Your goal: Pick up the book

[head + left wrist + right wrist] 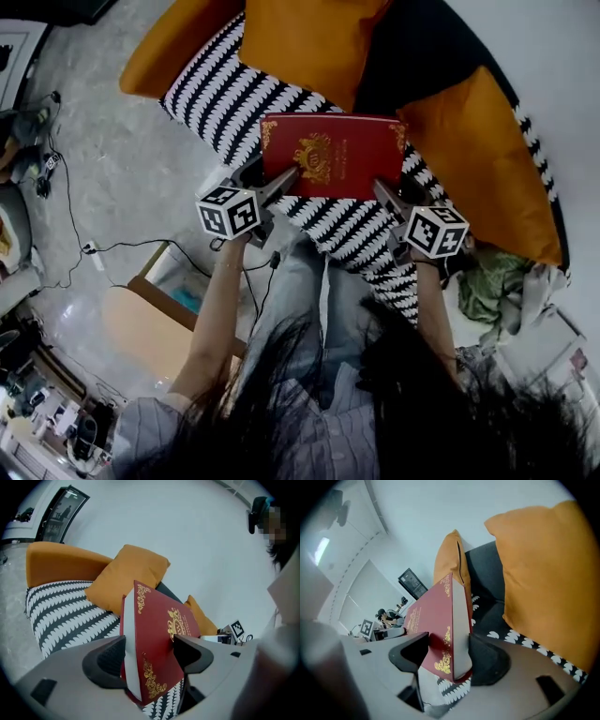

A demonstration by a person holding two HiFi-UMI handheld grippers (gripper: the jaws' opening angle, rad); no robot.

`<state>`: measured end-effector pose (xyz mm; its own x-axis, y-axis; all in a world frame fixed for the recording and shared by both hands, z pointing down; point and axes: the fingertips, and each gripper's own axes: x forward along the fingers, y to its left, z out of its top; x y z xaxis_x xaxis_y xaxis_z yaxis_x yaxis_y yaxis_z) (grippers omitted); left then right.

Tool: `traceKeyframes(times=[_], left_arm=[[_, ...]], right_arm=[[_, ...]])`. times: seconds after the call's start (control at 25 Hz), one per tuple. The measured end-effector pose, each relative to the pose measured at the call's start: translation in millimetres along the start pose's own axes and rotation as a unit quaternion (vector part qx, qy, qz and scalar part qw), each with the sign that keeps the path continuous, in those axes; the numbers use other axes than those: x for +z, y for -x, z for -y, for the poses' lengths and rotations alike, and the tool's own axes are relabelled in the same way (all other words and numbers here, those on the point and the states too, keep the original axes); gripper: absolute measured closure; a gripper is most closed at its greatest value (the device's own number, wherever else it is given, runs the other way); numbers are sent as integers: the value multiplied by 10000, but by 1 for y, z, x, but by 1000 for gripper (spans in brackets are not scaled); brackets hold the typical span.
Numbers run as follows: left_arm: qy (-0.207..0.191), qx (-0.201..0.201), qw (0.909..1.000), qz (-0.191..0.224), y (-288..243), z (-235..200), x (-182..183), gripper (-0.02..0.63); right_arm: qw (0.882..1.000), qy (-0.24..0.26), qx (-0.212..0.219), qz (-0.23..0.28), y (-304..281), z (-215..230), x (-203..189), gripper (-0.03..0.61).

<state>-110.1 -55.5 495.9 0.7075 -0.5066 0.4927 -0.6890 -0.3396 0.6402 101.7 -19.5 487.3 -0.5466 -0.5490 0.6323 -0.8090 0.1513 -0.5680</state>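
A dark red book (333,155) with gold ornaments is held level above the black-and-white patterned seat, cover facing up. My left gripper (284,181) is shut on its near left corner. My right gripper (382,191) is shut on its near right corner. In the left gripper view the red book (157,639) stands edge-on between the dark fingers (190,653), its white page block showing. In the right gripper view the red book (440,620) is clamped the same way in the right gripper (446,654), its gold corner ornament just beyond the fingertips.
The couch has a black-and-white patterned seat (220,94) and orange cushions (309,37) behind and to the right (483,159). A wooden low table (155,319) and cables (112,248) lie on the floor at the left. Green cloth (492,281) lies at the right.
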Motion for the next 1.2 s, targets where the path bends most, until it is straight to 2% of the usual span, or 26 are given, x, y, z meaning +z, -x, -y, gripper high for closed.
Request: traceKeyframes(times=[0.16,0.64,1.2], left_arm=[[-113,-110,9994,306,20,31,30,293],[-398,-229,9960,765,94,93,85,293],[-563,-123,9926,1069,151,137,106,293]], right_arm=[[9994,224,-34,258,31,-25,30,295],[9968,489,-9,635,98,-102,71,295],[9939,690,173,840,143,-150,84,296]])
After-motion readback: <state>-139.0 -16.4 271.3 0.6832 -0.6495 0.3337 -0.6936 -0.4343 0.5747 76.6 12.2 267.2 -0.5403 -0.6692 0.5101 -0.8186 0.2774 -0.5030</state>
